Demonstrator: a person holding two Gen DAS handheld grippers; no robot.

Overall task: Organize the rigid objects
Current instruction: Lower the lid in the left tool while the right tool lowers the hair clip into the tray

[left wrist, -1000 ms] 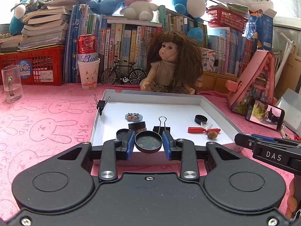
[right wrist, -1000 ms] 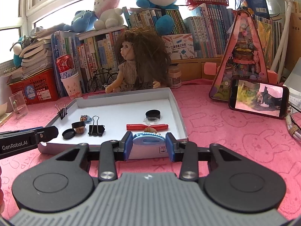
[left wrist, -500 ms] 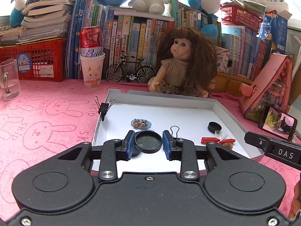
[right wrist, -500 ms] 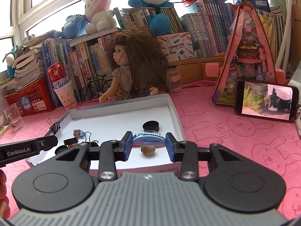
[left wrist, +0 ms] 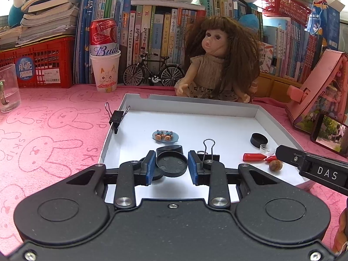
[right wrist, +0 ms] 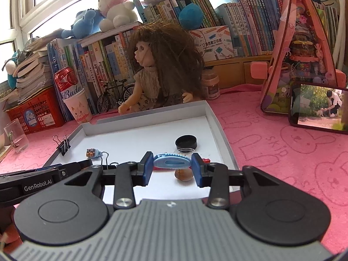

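Observation:
A white tray (left wrist: 280,130) lies on the pink cloth. My left gripper (left wrist: 171,166) is shut on a round black lid (left wrist: 171,164), held over the tray's near left part. My right gripper (right wrist: 171,164) is shut on a blue oval object (right wrist: 171,162), over the tray's (right wrist: 217,128) near right part. In the tray lie a black cap (left wrist: 258,140), a red piece (left wrist: 254,157), a brown nut (left wrist: 275,165), a black binder clip (left wrist: 207,152), a small blue bear plate (left wrist: 165,135) and another black ring (left wrist: 169,149). A second binder clip (left wrist: 116,117) grips the tray's left wall.
A doll (left wrist: 219,58) sits behind the tray. A can in a paper cup (left wrist: 104,65), a toy bicycle (left wrist: 153,71), a red crate (left wrist: 41,65) and books stand at the back. A glass mug (left wrist: 8,89) is at left, a phone (right wrist: 319,106) and pink stand (right wrist: 300,52) at right.
Both grippers have moved forward over the tray with their objects still held. The tray's contents have not moved.

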